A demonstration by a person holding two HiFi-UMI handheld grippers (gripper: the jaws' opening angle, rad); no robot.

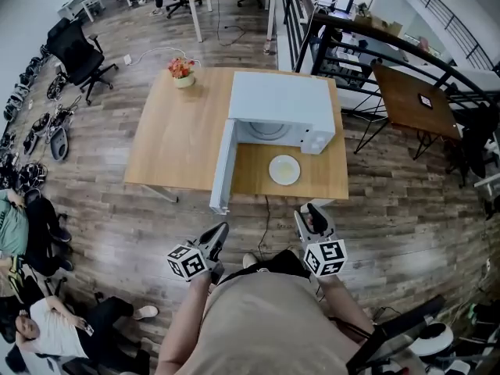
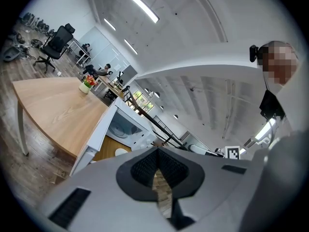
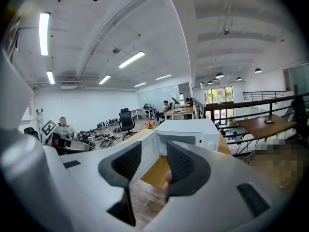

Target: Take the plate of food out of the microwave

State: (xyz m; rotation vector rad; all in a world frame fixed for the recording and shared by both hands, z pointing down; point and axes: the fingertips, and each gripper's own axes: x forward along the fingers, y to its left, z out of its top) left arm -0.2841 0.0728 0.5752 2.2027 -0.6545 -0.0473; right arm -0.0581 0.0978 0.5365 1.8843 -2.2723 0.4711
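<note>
A white microwave (image 1: 281, 100) stands on the wooden table (image 1: 172, 147) with its door (image 1: 223, 166) swung open to the left. A white plate (image 1: 284, 169) with pale yellow food sits on the table just in front of the open cavity, and only the glass turntable (image 1: 269, 130) shows inside. Both grippers hang near my body, well short of the table edge. My left gripper (image 1: 217, 237) (image 2: 157, 151) has its jaws together and holds nothing. The jaws of my right gripper (image 1: 311, 216) (image 3: 153, 153) stand apart with nothing between them. The plate (image 2: 121, 152) also shows in the left gripper view.
A flower pot (image 1: 182, 73) sits at the table's far left corner. A black cable (image 1: 266, 225) runs over the wood floor from the table toward me. A dark table (image 1: 414, 100) and a railing stand at the right. People (image 1: 39, 326) sit at the lower left, near an office chair (image 1: 78, 53).
</note>
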